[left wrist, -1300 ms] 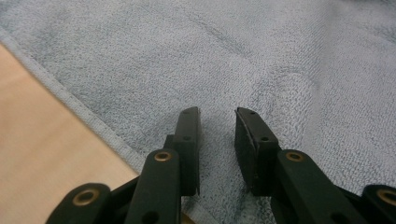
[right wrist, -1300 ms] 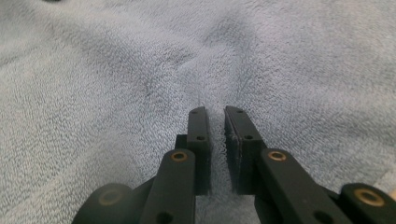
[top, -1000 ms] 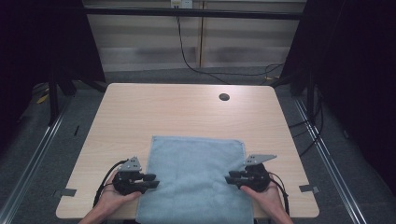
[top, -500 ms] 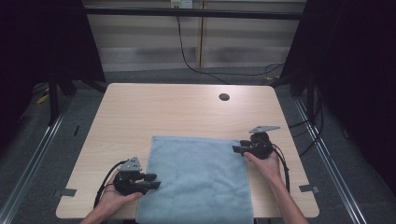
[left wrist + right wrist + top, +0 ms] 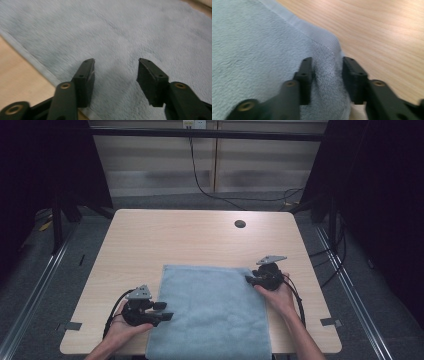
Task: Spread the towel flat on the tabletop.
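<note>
A light blue towel (image 5: pixel 212 312) lies spread flat on the pale wooden worktop (image 5: pixel 200 237), on the side nearest the person, its near edge reaching the worktop's front edge.

The left gripper (image 5: pixel 162 310), held in the person's left hand (image 5: pixel 125 327), rests at the towel's left edge, toward the near corner. Its jaws have just been opening, and in the left gripper view (image 5: pixel 115 75) they stand wide apart above the towel (image 5: pixel 125 32). The pile lies flat in the gap between them, and neither pad presses on it. The towel's hemmed edge runs just outside the left-hand jaw, with bare worktop (image 5: pixel 17 75) beyond it.

The right gripper (image 5: pixel 249 280), in the right hand (image 5: pixel 277 297), sits at the towel's far right corner. Its jaws have just been closing. In the right gripper view (image 5: pixel 327 75) a raised fold of the towel's (image 5: pixel 249 50) corner stands between them, bunched up and touching the inner face of the left-hand jaw. A narrow gap seems to remain on the other side, so whether the pads already pinch the cloth is hard to tell. Bare worktop (image 5: pixel 374 32) lies just past the corner.

A small dark round hole (image 5: pixel 240 224) sits in the worktop near its far edge, well apart from the towel.
</note>
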`<state>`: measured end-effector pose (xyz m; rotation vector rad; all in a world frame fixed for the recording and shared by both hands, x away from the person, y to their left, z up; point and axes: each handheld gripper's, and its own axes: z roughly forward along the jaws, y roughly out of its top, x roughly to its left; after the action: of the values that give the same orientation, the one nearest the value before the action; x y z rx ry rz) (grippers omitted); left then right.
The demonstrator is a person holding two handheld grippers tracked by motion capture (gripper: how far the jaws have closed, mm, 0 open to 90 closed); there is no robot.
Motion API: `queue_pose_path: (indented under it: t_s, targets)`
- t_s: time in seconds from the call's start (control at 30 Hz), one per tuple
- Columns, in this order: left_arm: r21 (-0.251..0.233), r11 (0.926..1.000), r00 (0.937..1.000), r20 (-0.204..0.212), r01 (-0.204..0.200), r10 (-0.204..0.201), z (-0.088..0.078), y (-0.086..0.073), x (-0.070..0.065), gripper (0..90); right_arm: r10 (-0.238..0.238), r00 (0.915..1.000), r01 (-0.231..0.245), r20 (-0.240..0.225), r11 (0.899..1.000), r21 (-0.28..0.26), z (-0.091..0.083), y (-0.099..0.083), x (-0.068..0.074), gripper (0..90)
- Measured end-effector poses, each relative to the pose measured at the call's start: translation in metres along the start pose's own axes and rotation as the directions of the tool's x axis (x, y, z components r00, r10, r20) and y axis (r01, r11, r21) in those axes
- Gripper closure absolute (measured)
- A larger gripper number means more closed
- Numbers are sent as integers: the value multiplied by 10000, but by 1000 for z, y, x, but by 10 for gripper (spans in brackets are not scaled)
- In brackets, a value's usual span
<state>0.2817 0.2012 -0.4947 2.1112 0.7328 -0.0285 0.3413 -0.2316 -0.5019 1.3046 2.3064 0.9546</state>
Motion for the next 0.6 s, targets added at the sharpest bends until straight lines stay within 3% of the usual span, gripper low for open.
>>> queue_pose_path:
  t_s: [0.07,0.2,0.3,0.37,0.43,0.47,0.53,0.6]
  targets:
    - [-189,9998,9999,-146,-12,9,-2,10,5,448,-20,9998,21,-216,10000,21,-1,0,1,736]
    - [-289,9995,9995,-285,110,-118,-4,30,13,433,238,9972,-241,-705,9997,-33,0,-1,-4,820]
    - [-410,9990,9981,-600,-161,136,-3,43,21,429,486,9944,-504,-937,9986,-174,0,-2,-7,839]
    - [-600,9980,9939,-1100,-180,113,1,50,32,425,466,9944,-479,-945,9988,-120,0,-2,-6,841]
    - [-682,9977,9935,-1137,-5,-72,3,52,38,425,483,9944,-496,-941,9987,-112,0,-2,-5,841]
    - [-787,9953,9911,-1165,558,-648,9,53,49,421,476,9931,-497,-1068,9986,-173,0,-3,-4,841]
    - [-703,9965,9867,-1531,442,-545,16,53,54,430,462,9926,-497,-1127,9984,-283,0,-5,-4,841]
    - [-612,9970,9866,-1531,469,-558,22,53,58,436,384,9928,-409,-1133,9990,-195,0,-4,-2,841]
